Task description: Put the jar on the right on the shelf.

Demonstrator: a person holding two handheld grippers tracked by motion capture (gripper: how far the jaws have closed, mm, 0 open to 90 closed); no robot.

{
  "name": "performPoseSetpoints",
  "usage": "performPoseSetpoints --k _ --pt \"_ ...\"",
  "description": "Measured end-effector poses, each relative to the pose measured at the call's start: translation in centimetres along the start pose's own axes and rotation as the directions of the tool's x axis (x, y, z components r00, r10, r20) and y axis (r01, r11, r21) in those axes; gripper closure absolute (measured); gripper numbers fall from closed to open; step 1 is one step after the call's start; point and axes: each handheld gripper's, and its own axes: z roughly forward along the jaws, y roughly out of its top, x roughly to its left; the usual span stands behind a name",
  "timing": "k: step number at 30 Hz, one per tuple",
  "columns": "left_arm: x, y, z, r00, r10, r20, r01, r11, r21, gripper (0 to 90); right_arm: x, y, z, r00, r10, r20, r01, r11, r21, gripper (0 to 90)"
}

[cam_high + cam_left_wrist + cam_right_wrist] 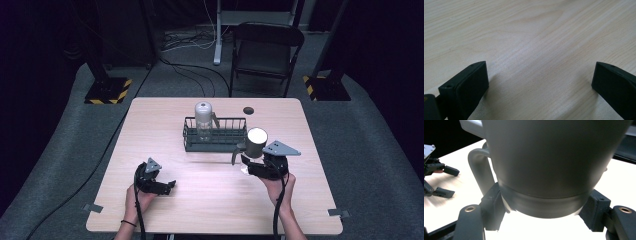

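Observation:
A grey mug (pixel 256 142) with a handle (pixel 235 154) on its left side is held just above the table (pixel 210 205), in front of the rack's right end. My right gripper (pixel 248 165) is shut on the mug's lower part. In the right gripper view both pads (pixel 492 207) press on the mug (pixel 549 165) near its bottom band, and its handle (pixel 477 172) curves out to the left. My left gripper (pixel 171 186) rests low on the table at the front left. Its jaws stand wide open (pixel 540 82) over bare wood with nothing between them.
A dark wire rack (pixel 220 146) stands at the table's middle back with a clear glass jar (pixel 203 119) upright in it. A small dark disc (pixel 248 110) lies behind the rack. A folding chair (pixel 265 50) stands beyond the table.

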Motion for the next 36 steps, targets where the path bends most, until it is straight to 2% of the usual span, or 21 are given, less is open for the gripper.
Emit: performPoseSetpoints --k 15,36 --pt "0.0 0.0 0.0 1.0 0.0 0.0 0.0 1.0 0.0 0.4 -0.2 1.6 0.5 0.9996 -0.027 0.003 0.027 0.999 -0.019 30.1" --pt "0.0 0.0 0.0 1.0 0.0 0.0 0.0 1.0 0.0 0.5 -1.1 3.8 1.8 0.9997 -0.026 -0.004 0.026 1.0 -0.015 30.1"
